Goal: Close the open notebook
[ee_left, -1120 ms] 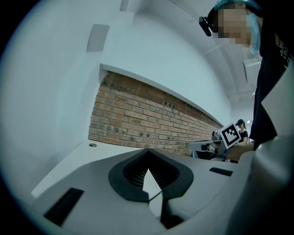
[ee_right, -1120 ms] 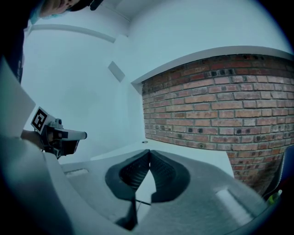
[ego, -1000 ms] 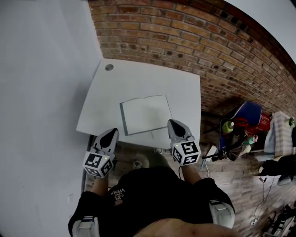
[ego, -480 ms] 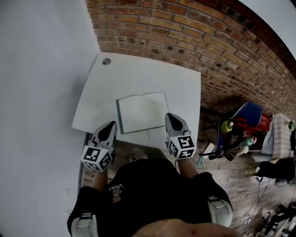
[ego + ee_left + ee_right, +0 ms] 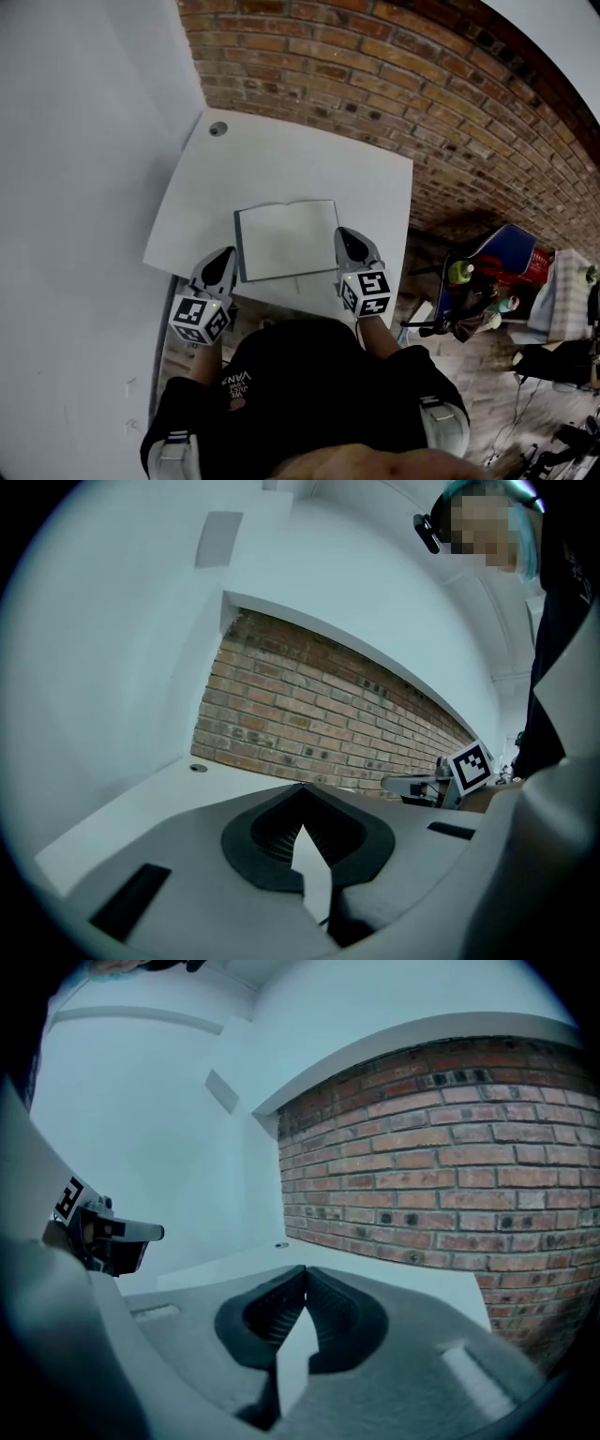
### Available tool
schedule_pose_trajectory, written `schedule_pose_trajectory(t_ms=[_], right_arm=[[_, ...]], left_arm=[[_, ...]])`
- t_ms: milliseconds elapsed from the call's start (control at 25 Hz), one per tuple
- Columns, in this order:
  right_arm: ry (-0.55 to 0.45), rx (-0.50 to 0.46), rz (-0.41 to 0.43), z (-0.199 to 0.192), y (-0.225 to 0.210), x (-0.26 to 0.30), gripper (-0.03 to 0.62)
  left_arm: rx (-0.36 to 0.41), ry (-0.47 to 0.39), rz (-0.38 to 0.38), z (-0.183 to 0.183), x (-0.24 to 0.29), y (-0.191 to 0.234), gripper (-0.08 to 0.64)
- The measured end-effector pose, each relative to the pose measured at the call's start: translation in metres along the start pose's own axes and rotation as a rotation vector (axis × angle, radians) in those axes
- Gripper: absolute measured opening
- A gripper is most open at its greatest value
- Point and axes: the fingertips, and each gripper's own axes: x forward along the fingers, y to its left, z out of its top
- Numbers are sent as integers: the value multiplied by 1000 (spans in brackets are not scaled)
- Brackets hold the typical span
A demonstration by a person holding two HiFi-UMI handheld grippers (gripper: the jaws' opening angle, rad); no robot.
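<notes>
The open notebook (image 5: 286, 239) lies flat with blank white pages on the white table (image 5: 281, 164), near its front edge. My left gripper (image 5: 226, 253) is shut and empty, its tip just left of the notebook's left edge. My right gripper (image 5: 345, 232) is also shut and empty, its tip at the notebook's right edge. In the left gripper view the jaws of the left gripper (image 5: 302, 787) meet at the tip and hide the notebook. The right gripper view shows the same for the right gripper (image 5: 305, 1269). I cannot tell whether either gripper touches the notebook.
A red brick wall (image 5: 394, 84) runs behind the table and a white wall (image 5: 75, 187) stands to its left. A round cable grommet (image 5: 217, 129) sits in the table's far left corner. A blue cart with bottles (image 5: 487, 272) stands on the floor at right.
Both grippers have moved forward over the table's front edge and now flank the notebook more closely. Both stayed shut. The notebook has not moved.
</notes>
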Motion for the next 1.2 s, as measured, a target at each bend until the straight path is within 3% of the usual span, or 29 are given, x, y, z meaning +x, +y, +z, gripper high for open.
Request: schedule_pose_trajectory(t_ms=[360, 560, 1200], right_arm=[[66, -19, 19, -20, -21, 37, -2], [109, -26, 28, -39, -25, 51, -2], [266, -3, 45, -106, -27, 78, -2]], left_arm=[[-14, 34, 67, -17, 26, 19, 11], [-29, 93, 108, -42, 35, 32, 11], [-71, 237, 132, -99, 53, 61, 11]])
